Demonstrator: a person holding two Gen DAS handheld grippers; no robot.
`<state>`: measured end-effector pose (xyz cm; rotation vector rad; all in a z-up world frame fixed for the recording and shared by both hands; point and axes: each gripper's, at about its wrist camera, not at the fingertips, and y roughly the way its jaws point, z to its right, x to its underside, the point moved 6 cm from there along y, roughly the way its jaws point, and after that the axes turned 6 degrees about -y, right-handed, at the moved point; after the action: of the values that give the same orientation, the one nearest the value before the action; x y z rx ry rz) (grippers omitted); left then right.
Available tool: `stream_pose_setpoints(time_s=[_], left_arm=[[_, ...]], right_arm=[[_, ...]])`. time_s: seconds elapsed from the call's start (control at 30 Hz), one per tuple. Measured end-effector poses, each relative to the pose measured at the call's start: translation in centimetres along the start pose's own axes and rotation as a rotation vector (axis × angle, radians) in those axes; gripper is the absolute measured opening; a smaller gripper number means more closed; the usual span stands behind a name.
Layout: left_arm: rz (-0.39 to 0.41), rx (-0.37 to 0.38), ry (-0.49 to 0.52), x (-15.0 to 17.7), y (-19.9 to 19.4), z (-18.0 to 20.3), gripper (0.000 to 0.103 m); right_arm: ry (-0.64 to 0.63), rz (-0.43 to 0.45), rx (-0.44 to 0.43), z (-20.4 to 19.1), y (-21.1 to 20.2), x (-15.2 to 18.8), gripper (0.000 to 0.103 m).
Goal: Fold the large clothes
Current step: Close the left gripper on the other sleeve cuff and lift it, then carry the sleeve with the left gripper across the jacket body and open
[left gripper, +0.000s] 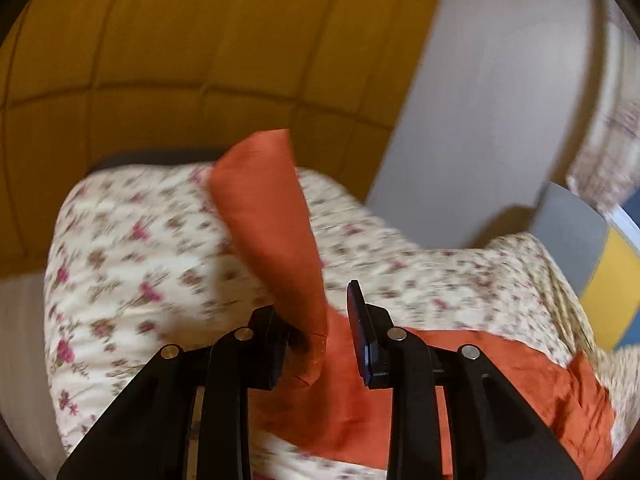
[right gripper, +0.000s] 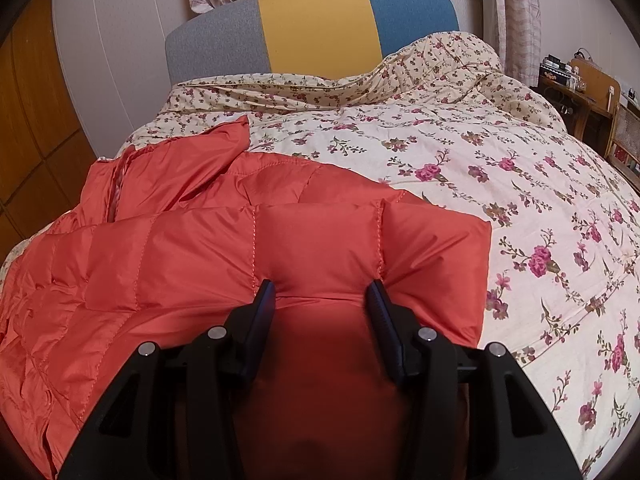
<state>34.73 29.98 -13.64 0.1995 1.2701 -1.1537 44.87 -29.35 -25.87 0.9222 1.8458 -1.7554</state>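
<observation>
The puffy orange quilted jacket [right gripper: 248, 264] lies on the near left of the bed's cream floral quilt [right gripper: 500, 168]. The left tool [left gripper: 316, 344] is narrowed around a thin upright fabric flap, though whether it truly pinches I cannot tell; that slick cloth could slip free as it lifts. The right tool [right gripper: 322, 312] squeezes a padded fold, which may spring open. Count: one jacket, one quilt, two tools.

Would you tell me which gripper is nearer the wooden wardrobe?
Left. The left gripper faces the wooden wardrobe closely; the right gripper has it off to its left.
</observation>
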Motion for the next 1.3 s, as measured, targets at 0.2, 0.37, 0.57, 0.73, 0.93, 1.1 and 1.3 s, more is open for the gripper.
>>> stream_pose_setpoints(time_s=[0.2,0.37,0.57,0.73,0.93,1.1,1.3], left_arm=[[0.018,0.104,0.131,2.1,-2.5,6.5,0.028],[0.02,0.189,0.227,4.5,-4.3,11.0,0.028],[-0.037,0.285,0.272,7.6,-6.5,16.0,0.028],[-0.04,0.373,0.345,10.3,-8.6,20.0,0.028],[-0.051,0.493,0.472,14.4,-11.5,25.6,0.028],[-0.097,0.554,0.559,18.4,-12.4,29.0,0.028],[-0.155,0.573,0.647,23.0,-12.7,31.8,0.028]], right_arm=[[0.004,0.002,-0.006,-0.2,-0.1,0.0,0.049],[0.005,0.002,-0.007,-0.2,-0.1,0.0,0.049],[0.005,0.002,-0.007,-0.1,-0.1,0.0,0.049],[0.005,0.003,-0.007,-0.1,-0.1,0.0,0.05],[0.007,0.003,-0.01,-0.2,-0.1,0.0,0.05],[0.008,0.003,-0.014,-0.2,-0.1,0.0,0.05],[0.009,0.003,-0.014,-0.2,0.0,0.0,0.05]])
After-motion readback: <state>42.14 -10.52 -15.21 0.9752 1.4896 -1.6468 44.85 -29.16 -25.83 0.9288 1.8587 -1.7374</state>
